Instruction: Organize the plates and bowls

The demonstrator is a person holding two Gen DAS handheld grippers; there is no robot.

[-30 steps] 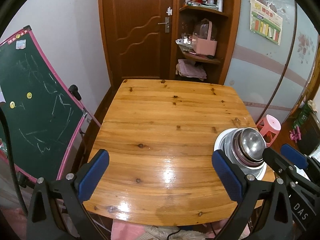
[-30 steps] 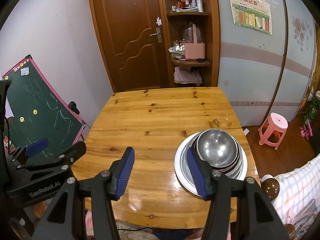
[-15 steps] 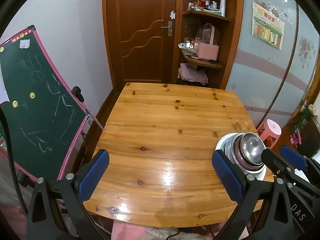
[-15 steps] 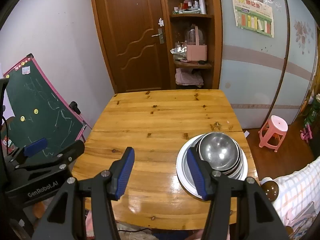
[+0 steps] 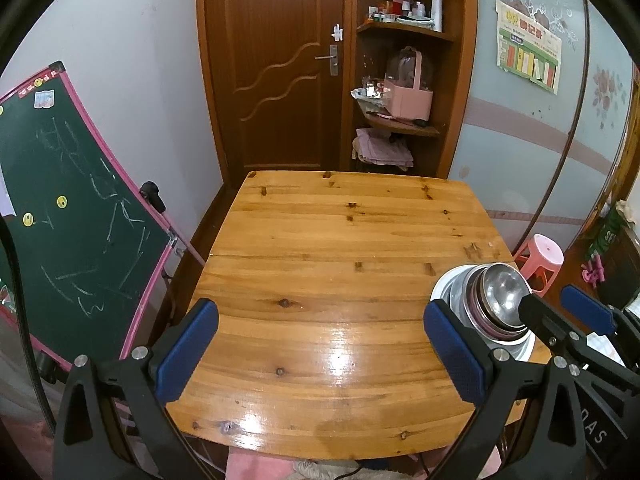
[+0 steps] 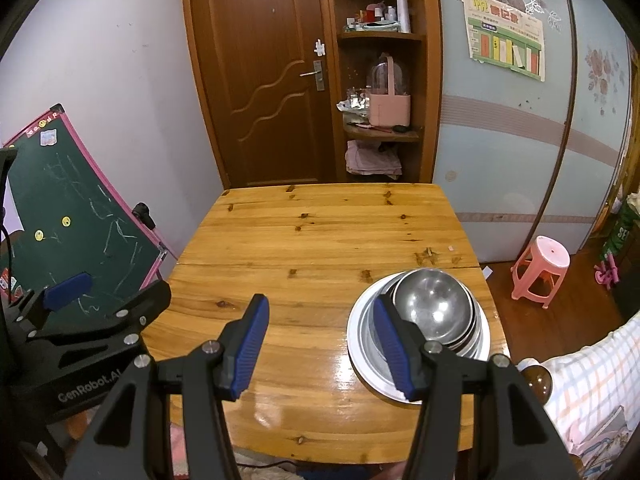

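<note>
- A wooden worktop [image 6: 320, 240] is seen filling the middle of both views, glossy at its near edge and bare over most of its surface.
- A green chalkboard [image 5: 60, 216] with a pink frame is leaned at the left of the worktop, with chalk scribbles and two yellow round magnets on it.
- A brown door [image 6: 264, 76] is set in the far wall, and open corner shelves [image 6: 380, 132] are found just right of it, with a pink basket [image 6: 389, 108] on the middle shelf.
- A stack of plates and bowls [image 6: 420, 320] is placed at the near right corner of the worktop: a wide metal plate [image 6: 360, 368] lies underneath and nested steel bowls [image 6: 434, 304] are stacked on it.
- A pink stool [image 6: 540, 268] is stood on the floor to the right of the worktop.
- The left claw [image 5: 320, 352] is held above the near part of the worktop, its jaws spread wide with nothing between them.
- The right claw [image 6: 320, 344] is held over the near edge, partly open and empty; its right pad [image 6: 390, 344] is seen in front of the stack's left rim, and whether it touches cannot be told.
</note>
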